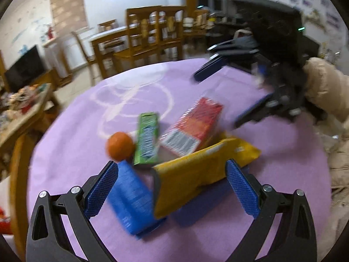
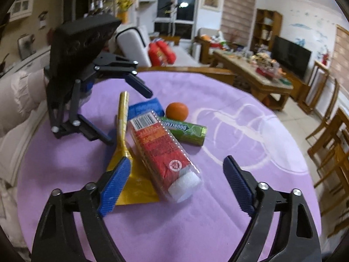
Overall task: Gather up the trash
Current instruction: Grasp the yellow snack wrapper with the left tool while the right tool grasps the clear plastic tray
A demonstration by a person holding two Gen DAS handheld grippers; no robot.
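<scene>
Now your left gripper (image 1: 172, 187) fingers stand wide around the yellow wrapper (image 1: 196, 174), not pressing. Your right gripper (image 2: 176, 183) fingers are apart, empty, near the red biscuit pack (image 2: 163, 152).

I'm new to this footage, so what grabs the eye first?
A cluster of packets in the middle of the round purple tablecloth: a long red cracker pack lying over a yellow foil bag, with a green gum box and small orange fruit behind. Both blue-padded grippers, left and right, stand open over them.
</scene>
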